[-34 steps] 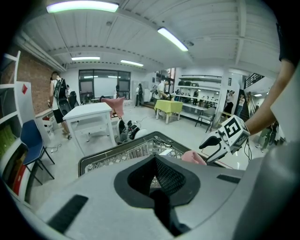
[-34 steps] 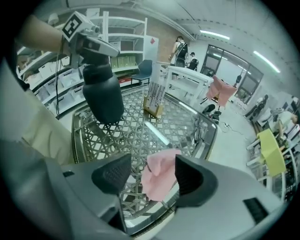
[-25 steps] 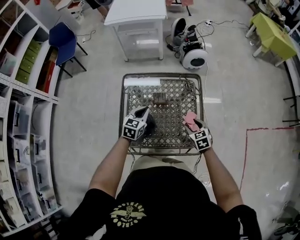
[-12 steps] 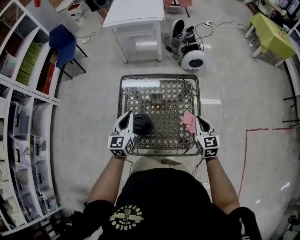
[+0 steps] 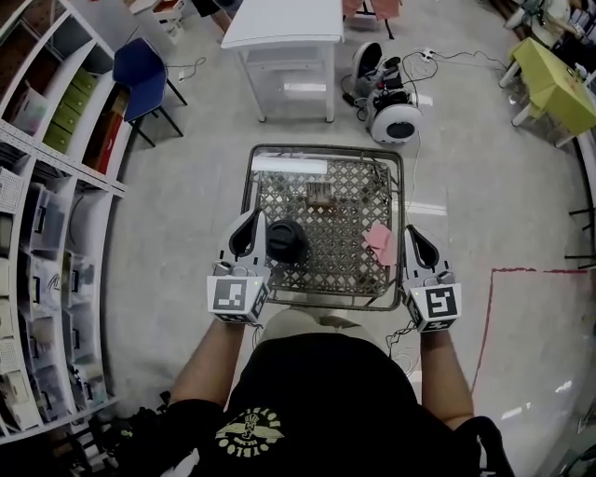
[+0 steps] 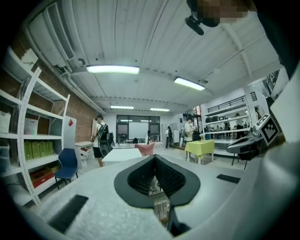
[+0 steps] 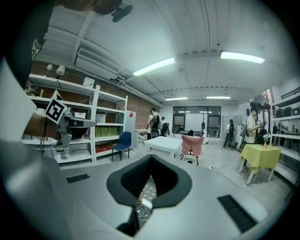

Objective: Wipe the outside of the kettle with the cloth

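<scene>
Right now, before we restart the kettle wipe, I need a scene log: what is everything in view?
mesh table: 1, grey wire, centre
kettle: 1, black, mesh table's near left
cloth: 1, pink, mesh table's near right
small object: 1, brownish, mid-table, too small to identify
white table: 1, beyond the mesh table
chair: 1, blue, upper left
shelving: white, along the left
round machine: 1, white, floor beyond
yellow-green table: 1, upper right
tape line: red, floor right
left tongs: grey, shut, empty, beside kettle
right tongs: grey, shut, empty, beside cloth
</scene>
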